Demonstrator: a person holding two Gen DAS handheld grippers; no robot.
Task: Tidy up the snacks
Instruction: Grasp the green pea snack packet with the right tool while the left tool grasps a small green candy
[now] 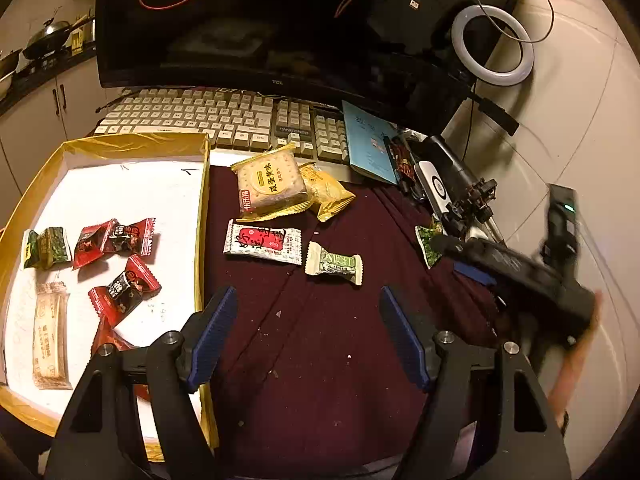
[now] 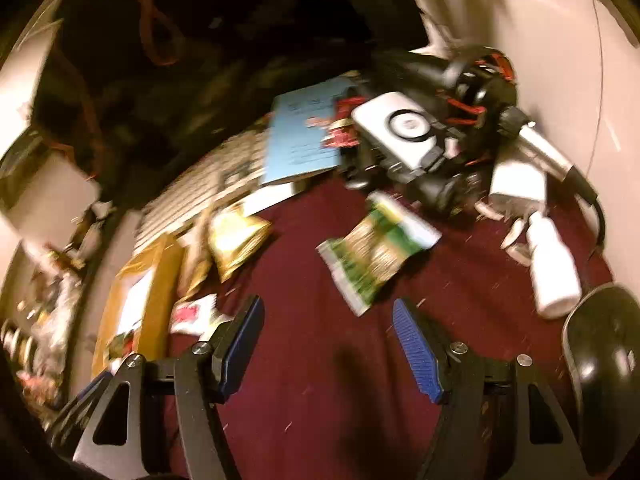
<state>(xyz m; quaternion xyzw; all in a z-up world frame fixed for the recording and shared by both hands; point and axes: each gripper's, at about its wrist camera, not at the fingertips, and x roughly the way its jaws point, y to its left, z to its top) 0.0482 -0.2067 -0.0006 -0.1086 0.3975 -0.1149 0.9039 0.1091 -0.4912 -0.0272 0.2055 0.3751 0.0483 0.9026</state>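
Several snacks lay in the yellow-rimmed box (image 1: 202, 216) at left—five more, including the cracker packet (image 1: 270, 184) and green packet (image 2: 376, 252), waited on the maroon cloth (image 1: 320, 340)—while the left gripper (image 1: 306, 336) and right gripper (image 2: 330, 346) both stood open, empty.

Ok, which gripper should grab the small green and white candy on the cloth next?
Probably left. The left gripper is open and empty, with the green and white candy just ahead and the tray alongside. The right gripper faces a different green packet.

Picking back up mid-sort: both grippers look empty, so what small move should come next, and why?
Probably ease the left gripper forward over the small green-and-white packet and close on it. Both grippers are open and empty, that packet lies nearest on the maroon cloth, straight ahead of the left one, and the yellow-rimmed tray with sorted snacks sits just beside.
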